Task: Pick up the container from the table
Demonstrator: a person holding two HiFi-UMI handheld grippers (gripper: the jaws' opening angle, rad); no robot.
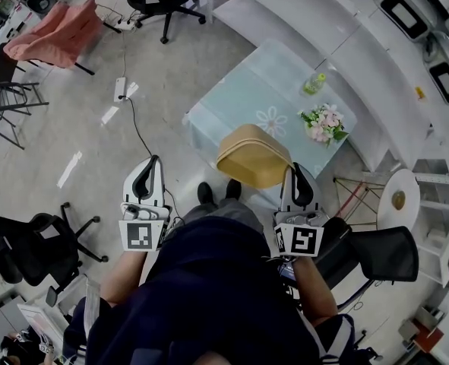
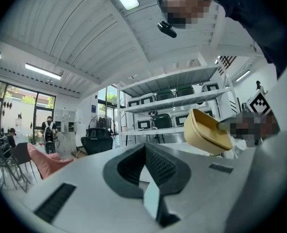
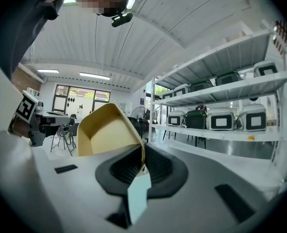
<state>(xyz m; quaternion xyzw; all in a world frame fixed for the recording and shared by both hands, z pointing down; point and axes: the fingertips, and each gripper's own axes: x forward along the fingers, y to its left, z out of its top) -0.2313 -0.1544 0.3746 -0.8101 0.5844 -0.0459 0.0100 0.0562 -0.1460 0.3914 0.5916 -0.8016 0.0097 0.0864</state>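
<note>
The container (image 1: 253, 157) is a tan, rounded-square tub, tilted in the air above the near edge of the table (image 1: 239, 105). My right gripper (image 1: 297, 172) is shut on its right rim; in the right gripper view the thin tan wall (image 3: 107, 132) runs down between the dark pads of that gripper (image 3: 143, 163). My left gripper (image 1: 150, 166) hangs off to the left over the floor, well apart from the container. Its jaws (image 2: 146, 154) stand pressed together with nothing between them. The left gripper view shows the lifted container (image 2: 206, 130) to its right.
The table wears a pale blue cloth and carries a bunch of flowers (image 1: 323, 124) and a small green bottle (image 1: 314, 84). White shelving (image 1: 346, 36) runs behind it. Black office chairs (image 1: 34, 245) (image 1: 380, 253), a pink-draped chair (image 1: 57, 33) and a round white stool (image 1: 399, 196) stand around.
</note>
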